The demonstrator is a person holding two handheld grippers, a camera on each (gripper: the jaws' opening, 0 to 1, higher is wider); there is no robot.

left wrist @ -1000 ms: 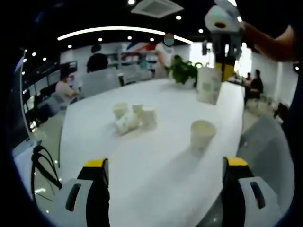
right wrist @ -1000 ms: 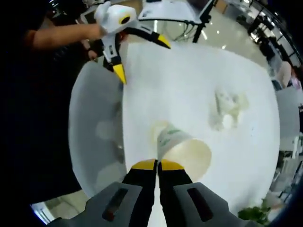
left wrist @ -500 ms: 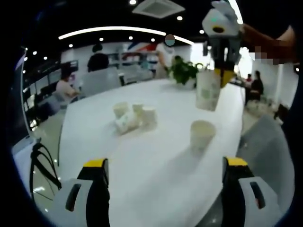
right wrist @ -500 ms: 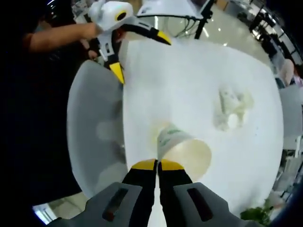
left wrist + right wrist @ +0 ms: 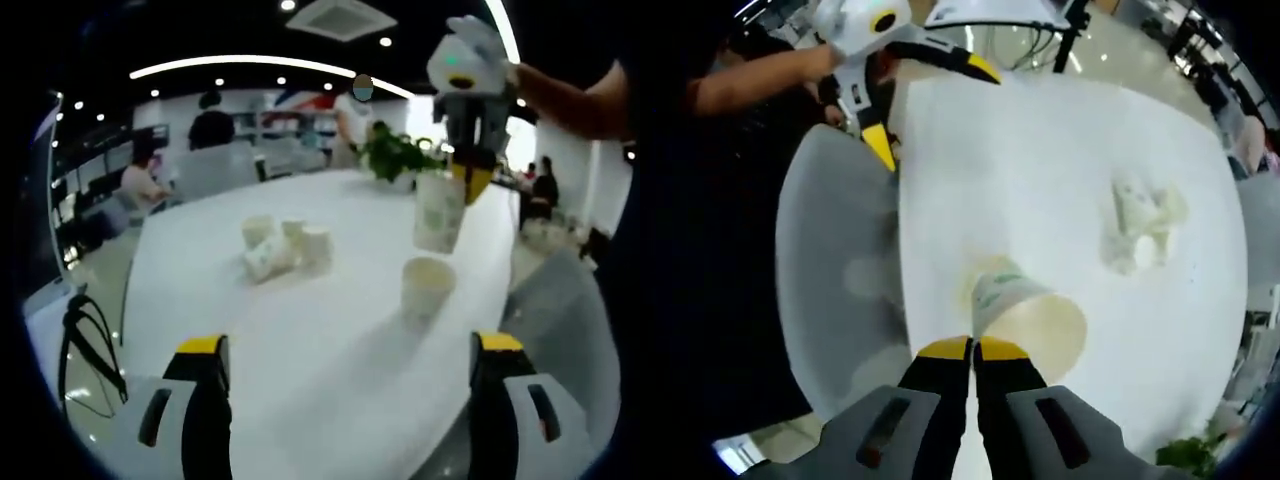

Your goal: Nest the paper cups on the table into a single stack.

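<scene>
My right claw (image 5: 974, 349) is pinching a paper cup (image 5: 1025, 315) above the upright cup (image 5: 427, 286) on the bench (image 5: 330, 330); my left claw (image 5: 345, 345) is gaping open.

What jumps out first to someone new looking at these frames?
The right gripper holds a paper cup in the air above a lone upright cup near the white table's edge. Farther across the table sits a cluster of loose cups. The left gripper hangs open and empty over the table's edge.
</scene>
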